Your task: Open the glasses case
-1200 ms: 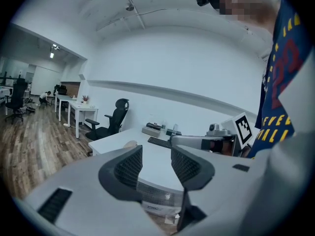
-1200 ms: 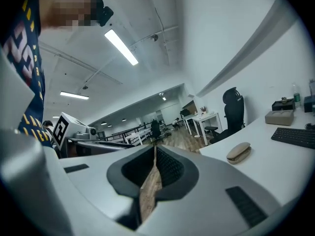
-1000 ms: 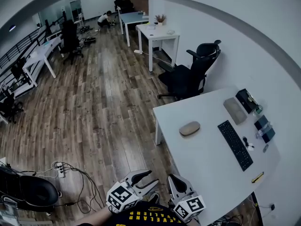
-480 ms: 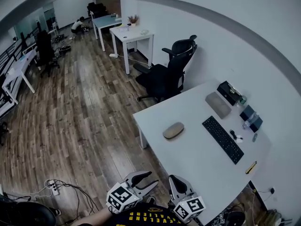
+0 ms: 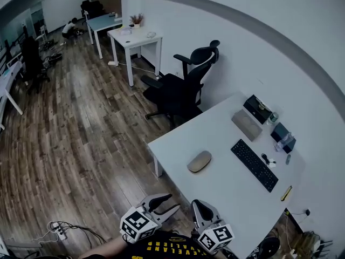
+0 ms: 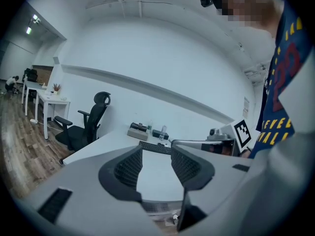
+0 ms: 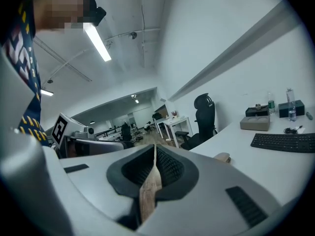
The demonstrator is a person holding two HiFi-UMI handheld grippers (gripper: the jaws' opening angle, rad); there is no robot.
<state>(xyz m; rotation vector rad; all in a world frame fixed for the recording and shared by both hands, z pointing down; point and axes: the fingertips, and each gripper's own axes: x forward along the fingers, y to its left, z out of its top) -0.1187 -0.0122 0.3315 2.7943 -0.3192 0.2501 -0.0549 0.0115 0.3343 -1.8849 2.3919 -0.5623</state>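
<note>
Approach step. Case (image 5: pixel 199 161) sits closed on table (image 5: pixel 232 190), well apart from both tools. Left tool (image 5: pixel 168 204) jaws apart, empty; right tool (image 5: pixel 198 205) jaws together. Next: reach case, pin base, lift lid.

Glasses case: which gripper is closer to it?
Right, slightly. In the head view the right gripper sits directly below the glasses case; the left gripper is farther left, over the floor.
</note>
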